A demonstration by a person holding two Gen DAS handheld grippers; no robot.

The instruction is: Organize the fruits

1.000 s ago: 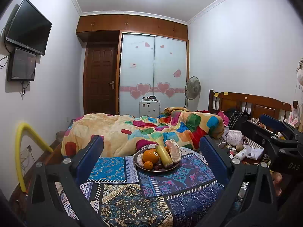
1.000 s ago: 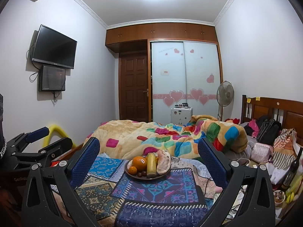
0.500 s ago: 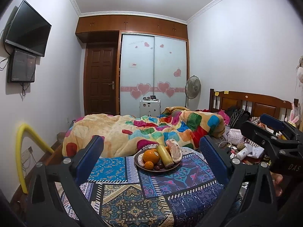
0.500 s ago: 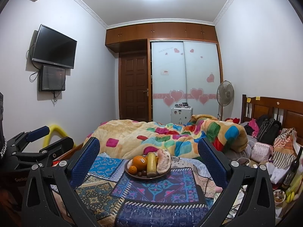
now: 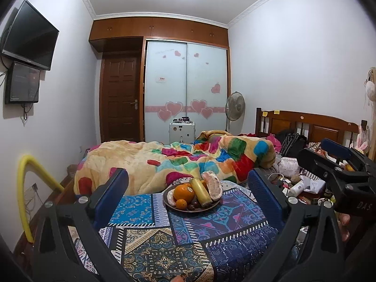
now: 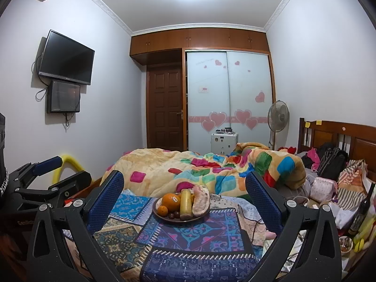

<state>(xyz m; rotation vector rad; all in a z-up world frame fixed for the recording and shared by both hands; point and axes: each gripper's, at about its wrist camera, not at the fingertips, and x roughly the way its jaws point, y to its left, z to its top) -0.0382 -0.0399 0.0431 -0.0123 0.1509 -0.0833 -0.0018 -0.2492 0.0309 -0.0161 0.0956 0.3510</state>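
I hold my left tongs [image 5: 188, 188] and right tongs [image 6: 184, 192] spread wide and empty above a surface [image 5: 164, 242] draped in a patterned blue cloth. Framed between the blue pads of each pair sits a brown plate [image 5: 188, 209] at the far side of the cloth. It holds 1 large orange [image 5: 183, 192], 1 small orange [image 5: 181, 203], a yellow fruit [image 5: 201, 192], a peeled pomelo piece [image 5: 212, 185] and some dark round fruits [image 5: 193, 204]. Behind the plate lies a bed with a multicoloured quilt [image 6: 188, 166].
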